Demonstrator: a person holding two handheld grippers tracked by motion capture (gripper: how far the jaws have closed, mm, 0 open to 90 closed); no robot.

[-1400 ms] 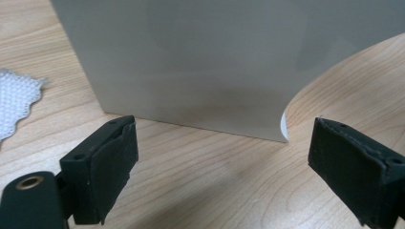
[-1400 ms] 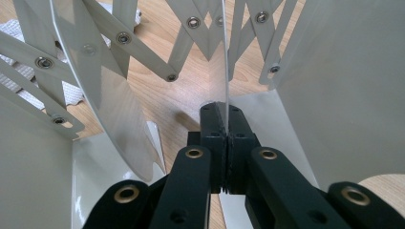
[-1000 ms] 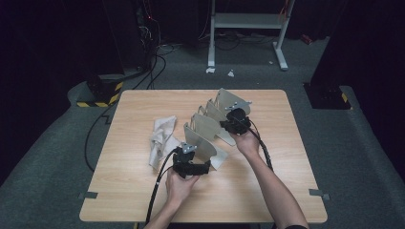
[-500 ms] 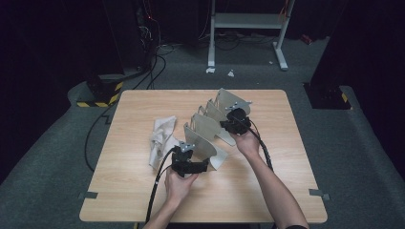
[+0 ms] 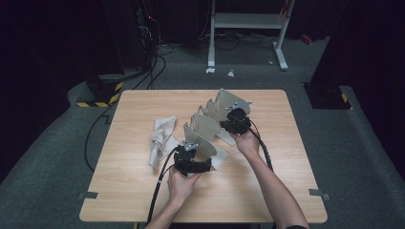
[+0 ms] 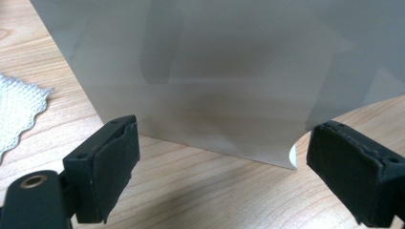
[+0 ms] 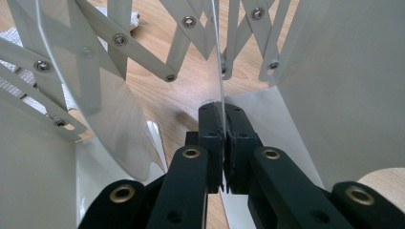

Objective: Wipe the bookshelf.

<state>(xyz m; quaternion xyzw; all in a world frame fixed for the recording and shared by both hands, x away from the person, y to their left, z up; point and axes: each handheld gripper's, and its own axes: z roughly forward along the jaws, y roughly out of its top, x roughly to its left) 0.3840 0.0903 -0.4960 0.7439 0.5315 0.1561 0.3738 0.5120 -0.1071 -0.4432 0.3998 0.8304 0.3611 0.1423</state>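
Note:
A grey metal expanding rack (image 5: 210, 126) of several upright divider plates joined by scissor links (image 7: 143, 52) stands mid-table. My right gripper (image 5: 235, 120) is at the rack's far right part, shut on the thin edge of one divider plate (image 7: 216, 57), which runs between its pads at the right gripper (image 7: 223, 129). My left gripper (image 5: 195, 157) is at the near end of the rack. Its jaws stand wide open on either side of the end plate (image 6: 215, 71), and the left gripper (image 6: 217, 171) touches nothing.
A crumpled pale cloth (image 5: 160, 138) lies on the wooden table (image 5: 119, 191) left of the rack, and its wavy edge (image 6: 16, 112) shows beside my left jaw. Cables trail from both grippers toward the near edge. A white stand (image 5: 246, 21) is on the floor beyond.

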